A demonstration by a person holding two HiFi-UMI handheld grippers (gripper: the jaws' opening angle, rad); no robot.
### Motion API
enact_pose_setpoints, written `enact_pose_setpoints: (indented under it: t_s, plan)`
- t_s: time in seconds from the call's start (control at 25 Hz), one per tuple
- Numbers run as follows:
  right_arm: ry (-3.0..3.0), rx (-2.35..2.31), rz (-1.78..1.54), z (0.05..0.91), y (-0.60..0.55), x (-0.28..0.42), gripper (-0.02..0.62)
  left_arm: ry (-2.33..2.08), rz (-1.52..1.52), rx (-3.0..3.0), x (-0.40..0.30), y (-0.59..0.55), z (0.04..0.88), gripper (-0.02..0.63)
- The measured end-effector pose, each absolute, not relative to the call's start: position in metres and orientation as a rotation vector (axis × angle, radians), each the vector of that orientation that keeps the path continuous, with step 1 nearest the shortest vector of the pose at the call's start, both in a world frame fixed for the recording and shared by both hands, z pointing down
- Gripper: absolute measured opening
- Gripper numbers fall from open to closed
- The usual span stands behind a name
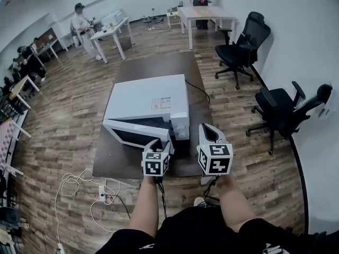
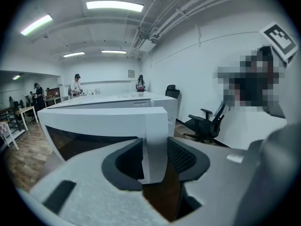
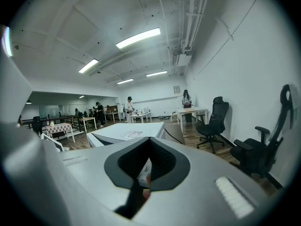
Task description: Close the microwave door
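A white microwave (image 1: 153, 97) stands on a low brown table (image 1: 108, 163). Its door (image 1: 135, 134) is swung partly out toward me, hinged on the left. My left gripper (image 1: 159, 144) is at the door's free right edge. In the left gripper view that door edge (image 2: 155, 145) stands upright between the wide-set jaws of the left gripper (image 2: 155, 160), close against the right pad (image 2: 181, 157); I see no squeeze on it. My right gripper (image 1: 210, 134) hovers right of the microwave's front corner, jaws together and empty. The right gripper (image 3: 148, 166) looks along the microwave top (image 3: 127, 133).
Two black office chairs (image 1: 243, 44) (image 1: 286, 110) stand along the right wall. A power strip with white cables (image 1: 103, 194) lies on the wood floor at the left front. White desks (image 1: 204, 15) and several people are at the far end of the room.
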State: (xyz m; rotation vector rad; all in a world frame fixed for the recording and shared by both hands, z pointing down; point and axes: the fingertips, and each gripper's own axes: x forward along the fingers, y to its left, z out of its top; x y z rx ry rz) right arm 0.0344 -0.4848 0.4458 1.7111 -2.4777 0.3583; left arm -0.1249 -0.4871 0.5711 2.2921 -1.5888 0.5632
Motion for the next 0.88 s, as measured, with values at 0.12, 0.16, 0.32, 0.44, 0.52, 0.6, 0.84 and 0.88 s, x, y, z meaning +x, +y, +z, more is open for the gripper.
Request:
enact_pose_setpoints:
  t_s: [0.12, 0.16, 0.32, 0.44, 0.52, 0.6, 0.84, 0.88]
  plan:
    - [-2.48, 1.713, 0.368, 0.447, -0.5, 0.044, 0.009, -1.625, 0.536, 2.275, -0.122, -0.502, 0.57, 0.175]
    - [-2.481, 1.714, 0.373, 0.447, -0.506, 0.048, 0.009, -1.638, 0.529, 2.269, -0.121, -0.507, 0.57, 0.175]
    - [-2.49, 1.707, 0.392, 0.448, -0.525, 0.059, 0.009, -1.669, 0.509, 2.241, -0.116, -0.525, 0.569, 0.176]
    - [-2.503, 1.695, 0.403, 0.448, -0.539, 0.063, 0.009, -1.688, 0.505, 2.223, -0.114, -0.536, 0.569, 0.176]
    - [-2.514, 1.687, 0.407, 0.448, -0.547, 0.064, 0.009, -1.699, 0.502, 2.213, -0.114, -0.542, 0.568, 0.176]
    - [-2.524, 1.675, 0.414, 0.448, -0.555, 0.064, 0.009, -1.709, 0.497, 2.209, -0.115, -0.545, 0.567, 0.178]
    - [-2.543, 1.629, 0.441, 0.454, -0.575, 0.062, 0.009, -1.731, 0.479, 2.204, -0.112, -0.557, 0.566, 0.178]
    - [-2.545, 1.62, 0.437, 0.455, -0.577, 0.061, 0.009, -1.737, 0.481, 2.198, -0.112, -0.56, 0.566, 0.179]
